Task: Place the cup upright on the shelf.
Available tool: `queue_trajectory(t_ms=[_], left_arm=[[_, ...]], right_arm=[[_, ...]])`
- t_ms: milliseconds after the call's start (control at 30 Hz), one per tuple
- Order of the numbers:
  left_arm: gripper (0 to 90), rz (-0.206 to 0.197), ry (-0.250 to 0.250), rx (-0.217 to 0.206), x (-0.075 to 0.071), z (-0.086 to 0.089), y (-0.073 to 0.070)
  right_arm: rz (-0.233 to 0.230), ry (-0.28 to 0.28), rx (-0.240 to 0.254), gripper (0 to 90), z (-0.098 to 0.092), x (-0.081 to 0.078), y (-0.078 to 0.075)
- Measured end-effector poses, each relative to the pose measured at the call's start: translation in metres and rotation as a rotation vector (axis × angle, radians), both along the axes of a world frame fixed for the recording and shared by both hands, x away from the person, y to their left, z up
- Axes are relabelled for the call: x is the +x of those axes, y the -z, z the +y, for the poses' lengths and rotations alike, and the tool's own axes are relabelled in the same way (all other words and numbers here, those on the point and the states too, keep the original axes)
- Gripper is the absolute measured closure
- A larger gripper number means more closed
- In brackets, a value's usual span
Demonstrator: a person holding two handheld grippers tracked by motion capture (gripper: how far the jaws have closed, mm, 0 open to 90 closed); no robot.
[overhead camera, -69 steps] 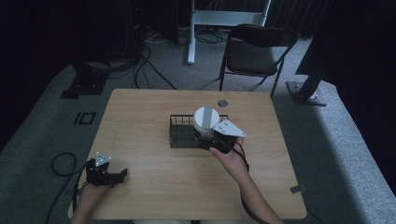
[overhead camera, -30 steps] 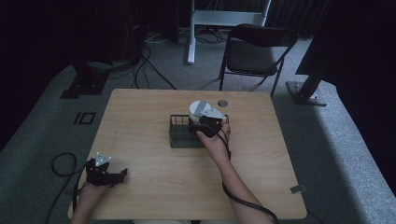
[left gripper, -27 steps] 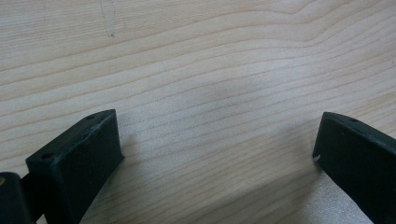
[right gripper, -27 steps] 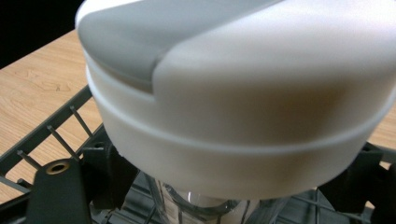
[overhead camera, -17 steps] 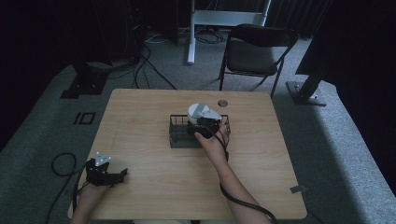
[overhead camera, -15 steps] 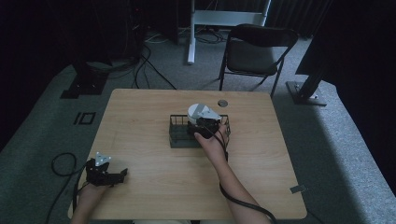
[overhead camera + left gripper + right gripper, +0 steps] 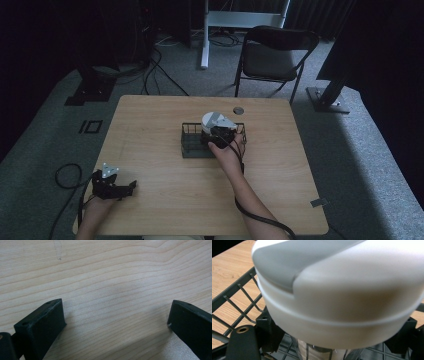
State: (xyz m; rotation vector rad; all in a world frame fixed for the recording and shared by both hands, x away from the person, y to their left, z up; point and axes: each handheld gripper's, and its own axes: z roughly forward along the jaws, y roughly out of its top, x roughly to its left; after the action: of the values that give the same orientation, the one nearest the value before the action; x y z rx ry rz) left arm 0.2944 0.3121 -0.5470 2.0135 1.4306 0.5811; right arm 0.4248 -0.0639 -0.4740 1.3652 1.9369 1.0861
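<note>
Right gripper point(image 7: 218, 134) over black wire rack point(image 7: 191, 141) near table point(image 7: 150, 120) centre, jaws clamped on white cup with grey lid point(image 7: 214, 120). In right gripper view cup point(image 7: 342, 290) very close, tilted, sitting between both jaws, its lower part inside rack point(image 7: 234, 302). Left gripper point(image 7: 114, 187) resting at near left table edge, well apart from rack. Left gripper view: jaws spread wide, nothing between, bare wood point(image 7: 112, 277) below.

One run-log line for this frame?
right gripper: holds white cup over wire rack | left gripper: open, idle on table
</note>
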Motion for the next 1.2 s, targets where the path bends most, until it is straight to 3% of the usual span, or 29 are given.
queue_trajectory(t_ms=[67, 600, 767, 900, 1200], left_arm=[[1.2, 0.0, 0.0, 0.0, 0.0, 0.0, 0.0], [1.2, 0.0, 0.0, 0.0, 0.0, 0.0, 0.0], [1.3, 0.0, 0.0, 0.0, 0.0, 0.0, 0.0], [1.2, 0.0, 0.0, 0.0, 0.0, 0.0, 0.0], [1.3, 0.0, 0.0, 0.001, 0.0, 0.0, 0.0]], right_arm=[[0.003, 0.004, 0.027, 18.3, -0.003, 0.0, 0.001], [-0.032, -0.018, 0.073, 11.4, -0.005, -0.012, 0.002], [-0.051, -0.025, 0.111, 10.3, -0.007, -0.015, 0.003], [-0.1, -0.037, 0.102, 10.3, -0.008, -0.018, 0.005], [-0.117, -0.041, 0.106, 10.3, -0.011, -0.023, 0.006]])
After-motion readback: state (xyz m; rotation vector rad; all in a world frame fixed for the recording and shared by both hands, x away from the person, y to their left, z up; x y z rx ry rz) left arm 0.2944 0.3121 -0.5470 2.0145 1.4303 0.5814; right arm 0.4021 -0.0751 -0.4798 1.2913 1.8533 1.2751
